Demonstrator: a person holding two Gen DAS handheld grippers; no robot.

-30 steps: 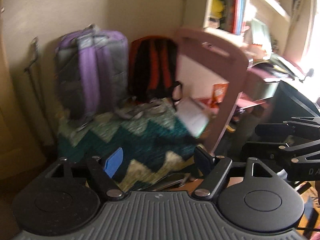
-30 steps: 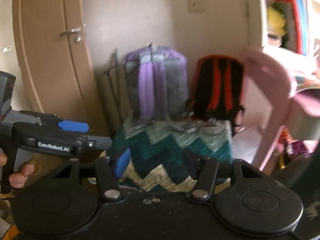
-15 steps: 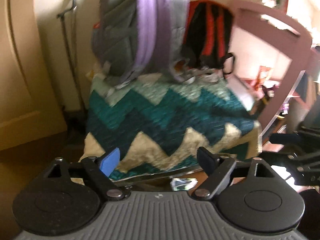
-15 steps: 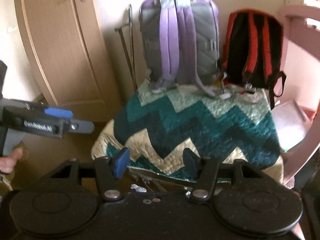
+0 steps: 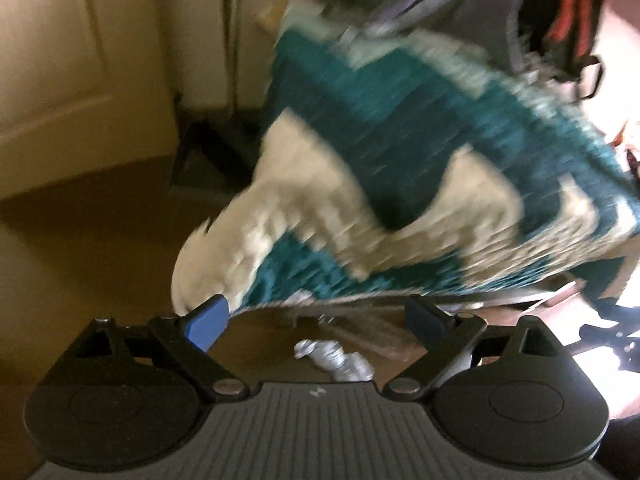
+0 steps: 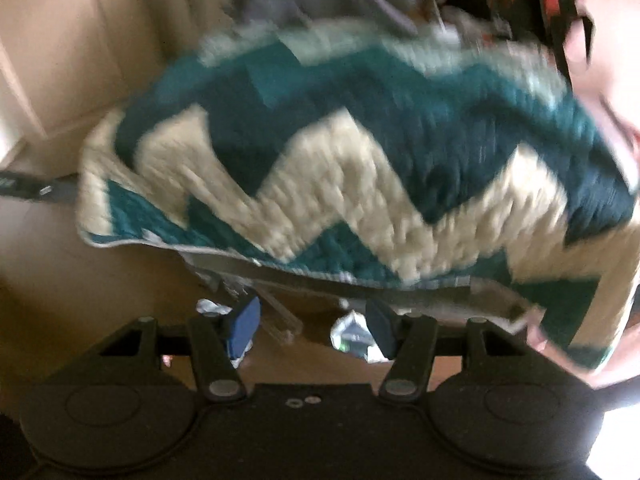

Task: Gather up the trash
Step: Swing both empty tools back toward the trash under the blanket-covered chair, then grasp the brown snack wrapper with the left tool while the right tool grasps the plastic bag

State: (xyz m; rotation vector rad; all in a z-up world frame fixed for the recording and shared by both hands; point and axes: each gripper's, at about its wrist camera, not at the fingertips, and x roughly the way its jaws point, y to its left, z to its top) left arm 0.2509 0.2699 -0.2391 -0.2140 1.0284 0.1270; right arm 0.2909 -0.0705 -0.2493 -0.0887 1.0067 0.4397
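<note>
A crumpled silvery wrapper lies on the brown floor, just below and between the fingers of my left gripper, which is open and empty. In the right wrist view a crumpled white and green wrapper lies on the floor by the right finger of my right gripper, and a white scrap lies by its left finger. The right gripper is open and empty. Both views are blurred.
A teal and cream zigzag quilt hangs over a low piece of furniture above the trash, also seen in the right wrist view. Purple and black-red backpacks stand on it. A wooden door is at the left.
Both grippers have tilted down and come closer to the floor under the quilt's edge. The backpacks have slid to the top of both views and the trash has come into sight.
</note>
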